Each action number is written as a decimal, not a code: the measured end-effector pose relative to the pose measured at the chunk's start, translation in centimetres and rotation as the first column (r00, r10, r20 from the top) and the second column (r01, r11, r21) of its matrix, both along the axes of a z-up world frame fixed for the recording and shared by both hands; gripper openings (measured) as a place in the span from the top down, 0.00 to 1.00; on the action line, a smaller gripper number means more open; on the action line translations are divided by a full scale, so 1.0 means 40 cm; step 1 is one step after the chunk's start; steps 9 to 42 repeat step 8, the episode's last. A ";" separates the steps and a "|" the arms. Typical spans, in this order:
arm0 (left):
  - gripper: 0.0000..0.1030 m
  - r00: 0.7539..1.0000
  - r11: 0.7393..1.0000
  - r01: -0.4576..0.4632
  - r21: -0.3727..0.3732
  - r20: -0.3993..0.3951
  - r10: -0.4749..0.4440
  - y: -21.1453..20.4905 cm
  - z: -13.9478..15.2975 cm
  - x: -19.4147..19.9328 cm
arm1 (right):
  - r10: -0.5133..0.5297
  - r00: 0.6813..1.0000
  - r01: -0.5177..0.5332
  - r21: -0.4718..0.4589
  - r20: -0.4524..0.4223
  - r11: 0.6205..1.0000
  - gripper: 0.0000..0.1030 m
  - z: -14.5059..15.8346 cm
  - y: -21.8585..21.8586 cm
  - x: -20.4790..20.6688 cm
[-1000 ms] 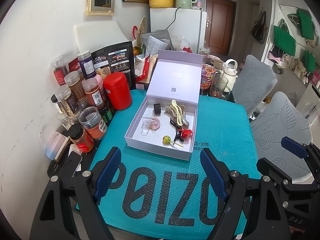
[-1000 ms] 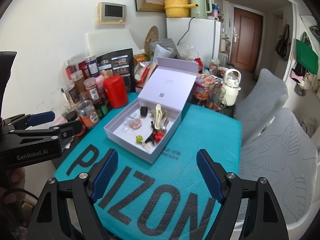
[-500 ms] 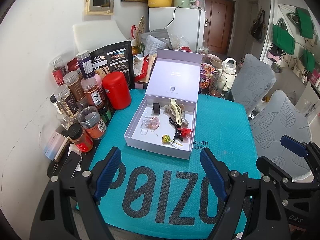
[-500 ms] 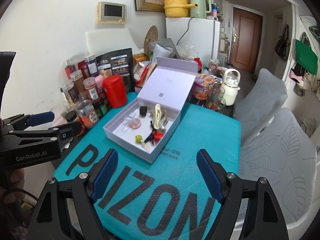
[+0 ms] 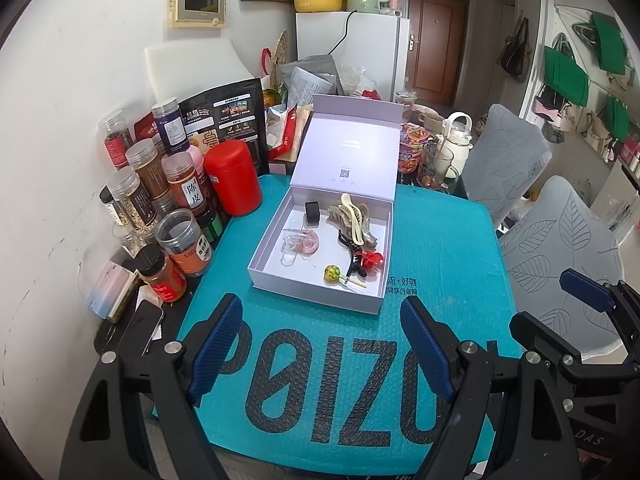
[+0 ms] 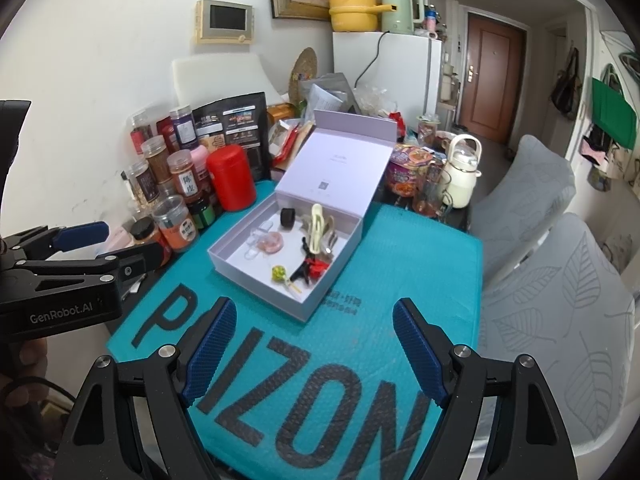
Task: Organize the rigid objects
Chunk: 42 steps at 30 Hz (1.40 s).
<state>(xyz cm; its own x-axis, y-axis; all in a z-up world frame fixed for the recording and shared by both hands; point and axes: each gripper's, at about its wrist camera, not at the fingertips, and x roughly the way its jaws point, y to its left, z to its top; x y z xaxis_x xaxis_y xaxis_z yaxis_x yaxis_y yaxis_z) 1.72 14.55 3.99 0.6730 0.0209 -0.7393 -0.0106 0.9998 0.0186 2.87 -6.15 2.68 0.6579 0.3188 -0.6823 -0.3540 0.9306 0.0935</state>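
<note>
An open lilac box [image 5: 264, 276] [image 6: 224, 258] with its lid up stands on a teal mailer [image 5: 320, 380] [image 6: 360, 360]. Inside lie several hair clips [image 5: 354, 218] [image 6: 318, 226], a black ring [image 5: 312, 213], a clear pink clip [image 5: 302, 242], a red and black clip [image 5: 362, 260] and a lollipop [image 5: 332, 273] [image 6: 279, 273]. My left gripper [image 5: 322, 344] is open and empty, short of the box's near wall. My right gripper [image 6: 312, 344] is open and empty, also short of the box. The left gripper also shows in the right wrist view [image 6: 80, 240].
Several spice jars [image 5: 160, 200] and a red canister [image 5: 234, 176] crowd the left side by the wall. A phone [image 5: 142, 322] lies at the near left. Noodle cup [image 5: 412, 152], glass [image 5: 434, 166] and white kettle [image 5: 456, 136] stand behind the box. Grey chairs [image 5: 560, 240] are to the right.
Both views have shifted very slightly. Nothing in the box has moved and both grippers stay open.
</note>
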 end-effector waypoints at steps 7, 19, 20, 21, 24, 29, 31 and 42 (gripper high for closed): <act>0.21 1.000 1.000 0.005 -0.005 -0.003 -0.005 0.004 -0.006 -0.001 | 0.003 1.000 -0.003 -0.006 -0.009 1.000 0.21 -0.002 0.001 0.001; 0.21 1.000 1.000 0.009 -0.011 -0.007 -0.009 0.006 -0.008 0.000 | 0.002 1.000 -0.002 -0.007 -0.012 1.000 0.21 -0.003 0.004 0.002; 0.21 1.000 1.000 0.009 -0.011 -0.007 -0.009 0.006 -0.008 0.000 | 0.002 1.000 -0.002 -0.007 -0.012 1.000 0.21 -0.003 0.004 0.002; 0.21 1.000 1.000 0.009 -0.011 -0.007 -0.009 0.006 -0.008 0.000 | 0.002 1.000 -0.002 -0.007 -0.012 1.000 0.21 -0.003 0.004 0.002; 0.21 1.000 1.000 0.009 -0.011 -0.007 -0.009 0.006 -0.008 0.000 | 0.002 1.000 -0.002 -0.007 -0.012 1.000 0.21 -0.003 0.004 0.002; 0.21 1.000 1.000 0.009 -0.011 -0.007 -0.009 0.006 -0.008 0.000 | 0.002 1.000 -0.002 -0.007 -0.012 1.000 0.21 -0.003 0.004 0.002; 0.21 1.000 1.000 0.009 -0.011 -0.007 -0.009 0.006 -0.008 0.000 | 0.002 1.000 -0.002 -0.007 -0.012 1.000 0.21 -0.003 0.004 0.002; 0.21 1.000 1.000 0.009 -0.011 -0.007 -0.009 0.006 -0.008 0.000 | 0.002 1.000 -0.002 -0.007 -0.012 1.000 0.21 -0.003 0.004 0.002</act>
